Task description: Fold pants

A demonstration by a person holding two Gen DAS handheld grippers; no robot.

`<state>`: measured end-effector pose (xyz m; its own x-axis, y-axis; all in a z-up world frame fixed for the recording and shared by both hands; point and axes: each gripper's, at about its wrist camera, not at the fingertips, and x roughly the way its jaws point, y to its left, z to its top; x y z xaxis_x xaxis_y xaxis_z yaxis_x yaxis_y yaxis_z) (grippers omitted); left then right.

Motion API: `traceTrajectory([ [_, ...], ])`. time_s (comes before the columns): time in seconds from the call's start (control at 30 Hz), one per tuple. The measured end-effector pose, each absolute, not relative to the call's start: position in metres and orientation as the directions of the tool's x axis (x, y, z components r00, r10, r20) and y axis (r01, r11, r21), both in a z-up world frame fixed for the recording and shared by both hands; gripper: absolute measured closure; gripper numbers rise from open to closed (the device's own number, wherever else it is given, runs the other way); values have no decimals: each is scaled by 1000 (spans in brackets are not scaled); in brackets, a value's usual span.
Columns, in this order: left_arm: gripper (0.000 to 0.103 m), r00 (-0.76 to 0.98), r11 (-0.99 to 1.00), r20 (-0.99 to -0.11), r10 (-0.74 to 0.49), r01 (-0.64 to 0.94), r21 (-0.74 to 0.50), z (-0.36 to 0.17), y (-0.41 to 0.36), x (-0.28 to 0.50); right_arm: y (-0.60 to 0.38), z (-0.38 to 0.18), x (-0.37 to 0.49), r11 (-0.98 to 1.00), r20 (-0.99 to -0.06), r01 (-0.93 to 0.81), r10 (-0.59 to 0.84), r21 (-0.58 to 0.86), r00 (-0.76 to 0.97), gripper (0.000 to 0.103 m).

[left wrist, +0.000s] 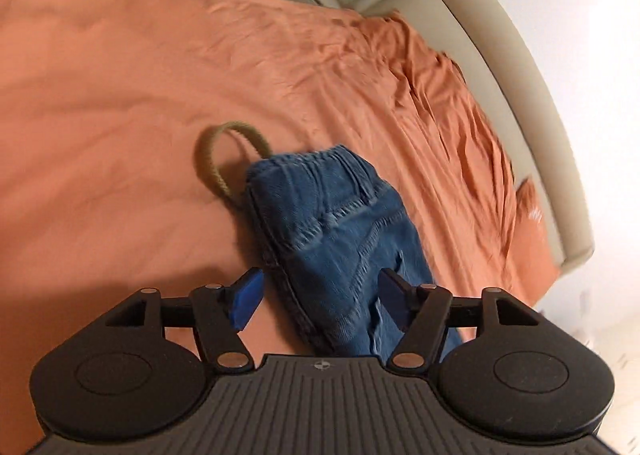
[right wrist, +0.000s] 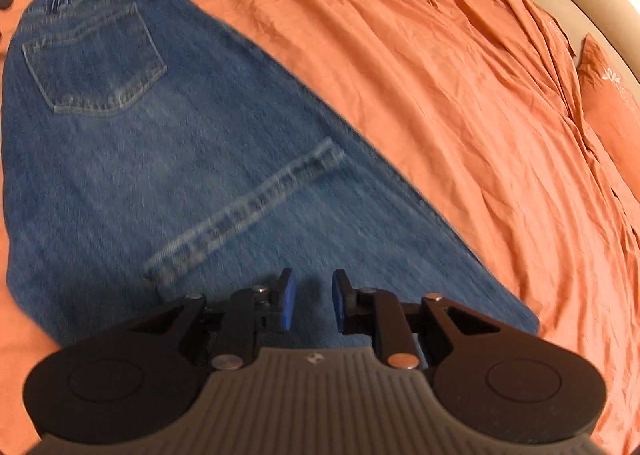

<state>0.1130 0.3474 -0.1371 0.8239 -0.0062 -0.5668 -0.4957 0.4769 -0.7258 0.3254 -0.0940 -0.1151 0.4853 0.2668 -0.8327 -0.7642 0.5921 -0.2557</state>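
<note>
Blue denim fills much of both views: the jeans [right wrist: 168,159] lie flat on an orange bedsheet [right wrist: 460,103], folded lengthwise, with the waistband at the far left and a stitched back pocket [right wrist: 96,63] facing up in the right wrist view. A pale hem band [right wrist: 244,211] crosses the cloth diagonally, just beyond the right gripper [right wrist: 314,301]. That gripper hovers low over the near part of the jeans, pointing forward along the fabric; its blue pads [right wrist: 288,305] stand a narrow gap apart with nothing between them, so it is released and grips no cloth.

In the left wrist view the left gripper [left wrist: 320,301] is spread wide, its blue pads [left wrist: 246,301] far apart, and it holds nothing. It points down the length of the jeans [left wrist: 340,251] from above. The left pad is over bare sheet, the right pad over denim. Here the gathered waistband shows ridged stitching, and a tan woven loop [left wrist: 218,163] curls out on the sheet [left wrist: 120,95] at the far left corner of the waistband.

The sheet is smooth near the jeans and heavily creased toward the right, where it meets a curved beige padded bed frame [left wrist: 512,67]. The frames are slightly blurred
</note>
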Motion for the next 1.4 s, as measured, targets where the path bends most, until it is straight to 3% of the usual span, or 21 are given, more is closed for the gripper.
traceTrajectory([
  [0.17,28,822,420,-568,31,-527,-739,-165,358,136,-73,-120,336,593,-841,-783,312,-190,441,89],
  [0.37,35,789,477,-596,149,-585,-655,-175,348,158,-61,-143,341,568,-865,-803,299,-179,404,90],
  [0.6,70,739,547,-620,265,-644,-534,-145,328,171,-62,-148,345,587,-873,-792,284,-170,398,90],
  [0.77,76,768,692,-523,370,-604,-397,-85,272,177,-65,-139,337,597,-866,-781,278,-183,416,90],
  [0.93,81,853,864,-410,323,-442,-239,-26,182,188,-95,-106,331,658,-832,-745,351,-107,429,89],
  [1.1,81,894,973,-392,217,-229,15,-16,64,205,-147,-78,326,737,-815,-675,364,-43,451,89],
  [1.23,81,872,984,-477,111,-30,174,-44,-21,211,-191,-71,313,785,-814,-618,338,-33,472,90],
  [1.4,81,752,967,-659,13,157,199,-99,-70,211,-237,-77,301,820,-815,-572,318,-20,484,89],
])
